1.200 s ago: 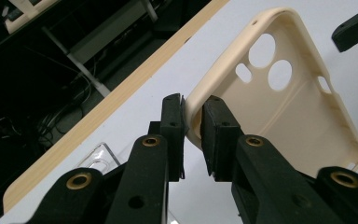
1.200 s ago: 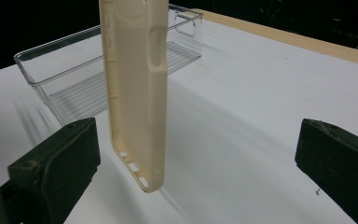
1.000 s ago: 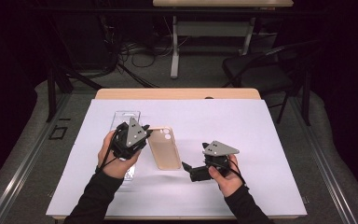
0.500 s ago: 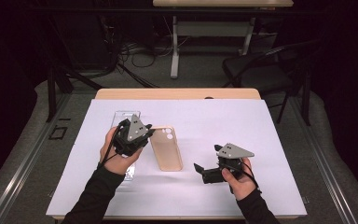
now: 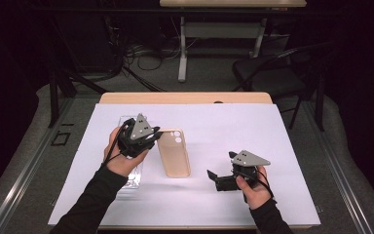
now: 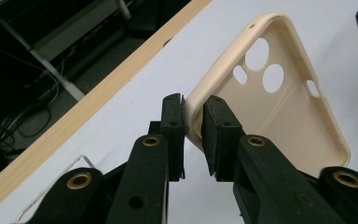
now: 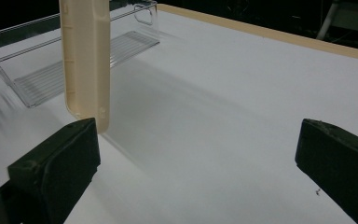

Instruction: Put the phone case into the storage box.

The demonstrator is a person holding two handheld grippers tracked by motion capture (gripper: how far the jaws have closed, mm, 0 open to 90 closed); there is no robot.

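Phone case (image 6: 279,107) matt cream plastic (soft-looking); tray (image 7: 37,70) clear glossy plastic; table edge (image 5: 185,98) wood.

Thing: a cream phone case (image 5: 174,153), soft-looking, its hollow side up.
Cutouts: round camera holes near its top end.
Pose: long axis running up and down the high view, upper left corner rim pinched.
Place: centre of the high view, slightly left, over the white surface.
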